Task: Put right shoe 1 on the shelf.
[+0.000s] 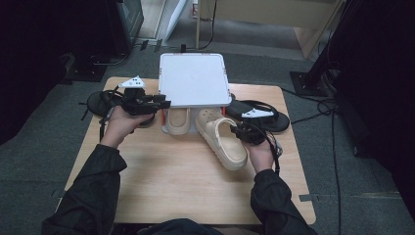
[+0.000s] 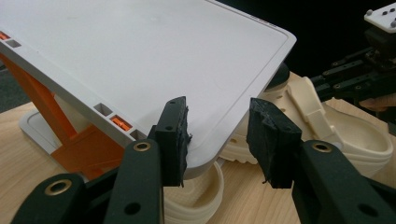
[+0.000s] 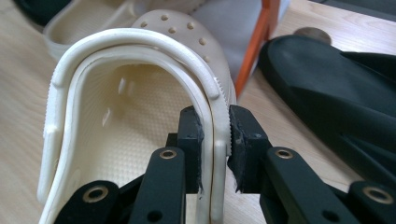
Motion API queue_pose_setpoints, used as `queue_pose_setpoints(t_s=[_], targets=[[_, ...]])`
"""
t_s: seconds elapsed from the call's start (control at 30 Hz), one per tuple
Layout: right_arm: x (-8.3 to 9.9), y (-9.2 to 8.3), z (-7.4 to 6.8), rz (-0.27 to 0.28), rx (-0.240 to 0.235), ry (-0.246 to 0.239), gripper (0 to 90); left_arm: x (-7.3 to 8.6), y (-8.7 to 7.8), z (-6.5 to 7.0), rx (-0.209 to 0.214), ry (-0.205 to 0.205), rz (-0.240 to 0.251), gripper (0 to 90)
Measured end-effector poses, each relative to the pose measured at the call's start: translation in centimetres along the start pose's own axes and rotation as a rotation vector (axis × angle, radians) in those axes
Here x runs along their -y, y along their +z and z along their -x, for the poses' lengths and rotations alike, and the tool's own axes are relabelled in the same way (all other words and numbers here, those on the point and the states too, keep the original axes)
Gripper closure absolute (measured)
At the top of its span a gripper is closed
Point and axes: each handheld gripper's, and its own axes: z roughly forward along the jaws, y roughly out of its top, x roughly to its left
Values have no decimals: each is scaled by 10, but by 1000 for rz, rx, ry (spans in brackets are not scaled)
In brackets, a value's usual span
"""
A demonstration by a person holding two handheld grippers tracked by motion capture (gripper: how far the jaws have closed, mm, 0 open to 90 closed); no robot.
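A cream clog (image 1: 222, 142) lies toe-forward at mid table, and my right gripper (image 1: 238, 131) is shut on its right side wall. In the right gripper view the pads pinch the clog's rim (image 3: 215, 88) from inside and outside, the gripper (image 3: 215, 135) low over the wood. Its mate, a second cream clog (image 1: 178, 120), sits under a white shelf (image 1: 193, 78) on orange legs (image 2: 37, 88). My left gripper (image 1: 164, 104) is at the shelf's front left corner. Its jaws (image 2: 217, 126) stand open with the corner (image 2: 205, 154) between them, and the right pad is clear of it.
A black sandal (image 1: 259, 115) lies right of the shelf, close behind the right gripper. Another black sandal (image 1: 100, 103) lies at the table's left edge behind the left hand. The near half of the wooden table (image 1: 171, 181) is bare. Cables run on the floor at right.
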Motion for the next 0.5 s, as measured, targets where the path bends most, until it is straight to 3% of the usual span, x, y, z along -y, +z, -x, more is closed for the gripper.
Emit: queue_pose_setpoints(t_s=[0.23, 0.5], targets=[[4, 12, -13, -6, 34, 5, 743, 0, 0, 0, -2, 0, 1, 586], [12, 17, -19, 11, -12, 26, 604, 0, -1, 0, -4, 1, 0, 586]])
